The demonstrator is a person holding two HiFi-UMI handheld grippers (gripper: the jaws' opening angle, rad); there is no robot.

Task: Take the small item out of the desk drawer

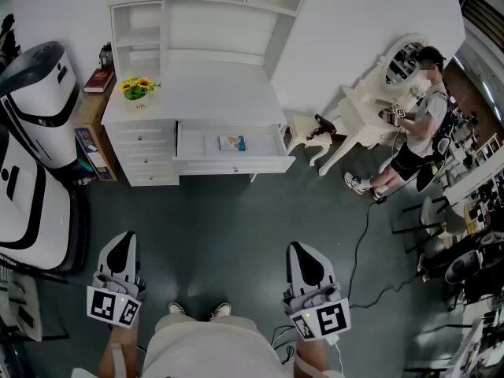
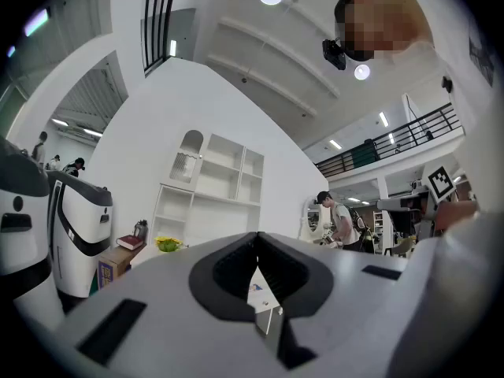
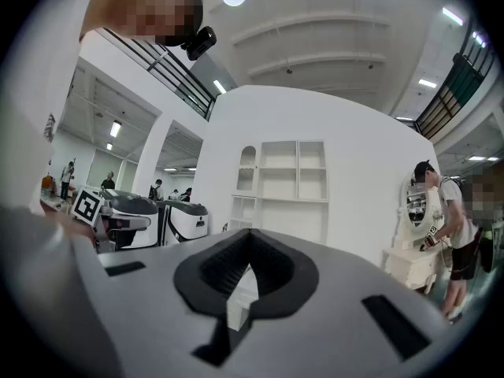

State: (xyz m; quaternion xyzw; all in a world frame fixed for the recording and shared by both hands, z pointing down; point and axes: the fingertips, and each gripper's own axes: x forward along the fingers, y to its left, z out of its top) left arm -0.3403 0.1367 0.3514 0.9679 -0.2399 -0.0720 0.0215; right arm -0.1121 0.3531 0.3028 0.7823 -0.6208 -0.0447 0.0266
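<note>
– What sort of room is it?

– A big, bright hall with a dark grey floor (image 1: 236,227); against a white wall stands a white counter (image 1: 213,101) with open shelves (image 1: 197,30) above it; a pot of yellow flowers (image 1: 136,87) sits at the counter's left end.

– And the drawer?

– The wide drawer (image 1: 236,164) under the right part of the counter is pulled out; the small item (image 1: 231,142), a flat packet in blue and white, lies inside it near the middle, with nothing touching it.

– Where are the grippers?

– Both are held low over the floor, well apart from the counter; the left gripper (image 1: 122,246) and the right gripper (image 1: 305,257) point towards it, one on each side of the wearer's shoes (image 1: 176,309).

– Are they carrying anything?

– No; on each gripper the jaw tips meet with nothing held between them.

– Anything else about?

– Large white-and-black machines (image 1: 35,93) at the left; at the right, a second person (image 1: 417,124) stands at a white dressing table (image 1: 358,120).
</note>
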